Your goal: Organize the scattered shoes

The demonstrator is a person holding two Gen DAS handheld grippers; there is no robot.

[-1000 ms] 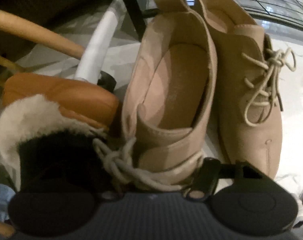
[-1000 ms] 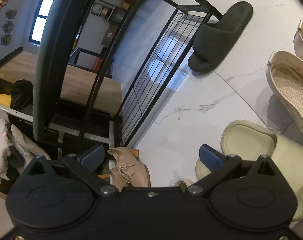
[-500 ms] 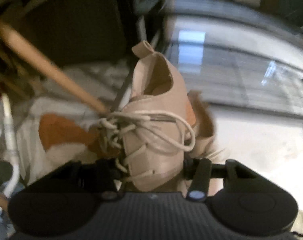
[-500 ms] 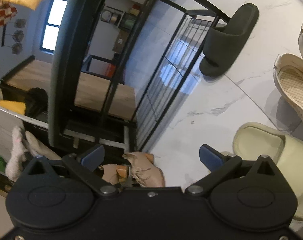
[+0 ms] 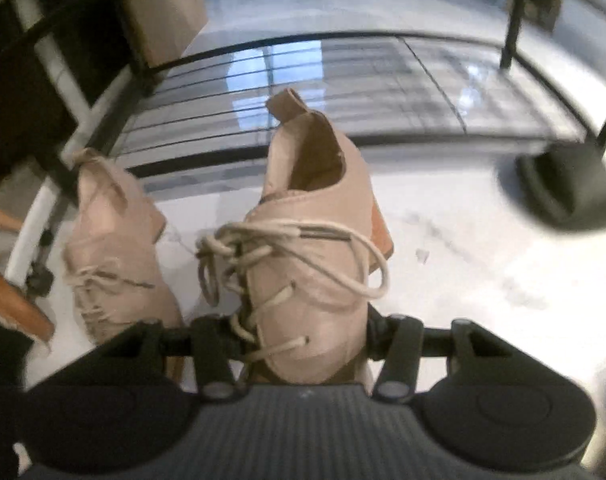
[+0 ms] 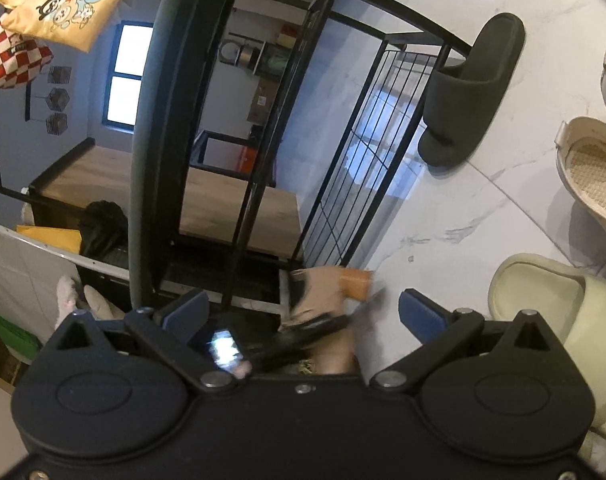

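My left gripper (image 5: 303,340) is shut on the toe end of a beige lace-up heeled shoe (image 5: 311,240), which hangs heel-away above the white floor in front of the black wire shoe rack (image 5: 343,80). Its matching beige shoe (image 5: 115,248) lies on the floor to the left, blurred. In the right wrist view the held shoe (image 6: 323,288) shows low in the middle, with the left gripper a dark blur under it. My right gripper (image 6: 303,310) stands open with nothing between its blue pads (image 6: 187,308).
A black slide (image 6: 471,88) leans at the rack's far corner. A pale green slide (image 6: 551,320) and cream woven slippers (image 6: 591,172) lie on the marble floor at right. A brown fur-lined boot (image 5: 7,300) and a cardboard box (image 5: 163,12) sit at left.
The left gripper closed on one beige shoe, lifted it from beside its pair and carried it out in front of the wire rack. The right gripper stayed open and only tilted a little.
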